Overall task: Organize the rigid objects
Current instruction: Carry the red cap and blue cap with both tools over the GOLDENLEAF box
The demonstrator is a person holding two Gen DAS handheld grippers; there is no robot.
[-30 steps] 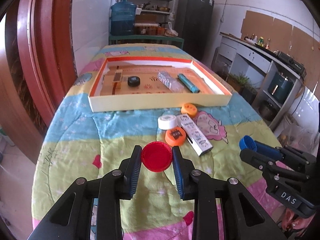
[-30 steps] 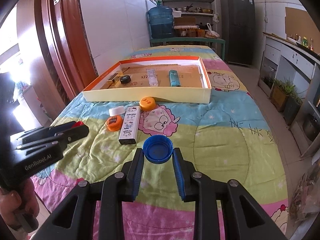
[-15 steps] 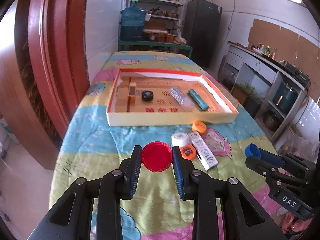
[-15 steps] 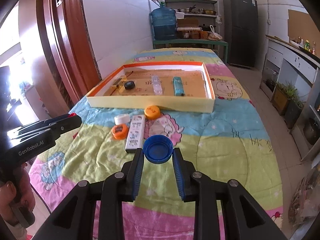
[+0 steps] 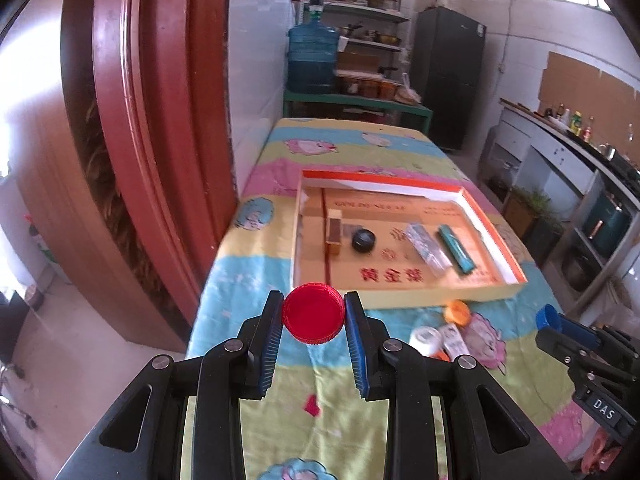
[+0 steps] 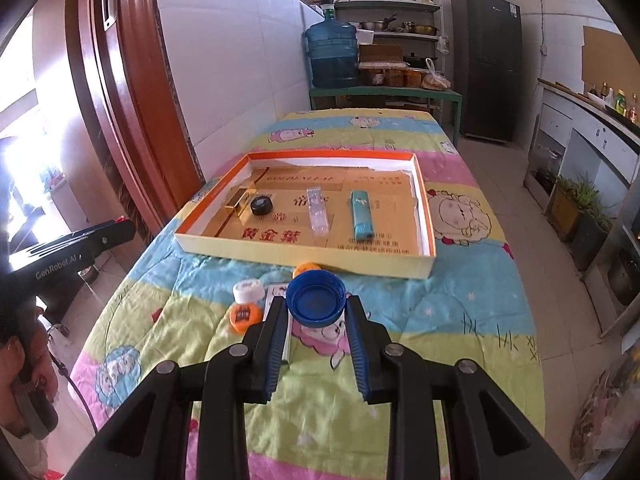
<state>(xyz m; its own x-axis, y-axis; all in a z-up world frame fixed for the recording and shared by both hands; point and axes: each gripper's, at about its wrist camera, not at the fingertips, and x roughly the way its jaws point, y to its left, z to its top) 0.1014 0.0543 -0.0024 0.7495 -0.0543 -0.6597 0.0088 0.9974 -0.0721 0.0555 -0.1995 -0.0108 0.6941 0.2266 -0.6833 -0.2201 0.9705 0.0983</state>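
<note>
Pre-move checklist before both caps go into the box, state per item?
1. Left gripper grip on red cap: ok, jaws pressed on both sides.
2. Right gripper grip on blue cap: ok, clamped, open side up.
3. Free floor in cardboard box: ok, bare patches between the black cap, clear case and teal lighter.
4. Path over near box wall: ok, both caps held above the quilt.
5. Grippers apart from each other: ok.
6. Leftover items on quilt: not ok, white cap and orange caps remain.
</note>
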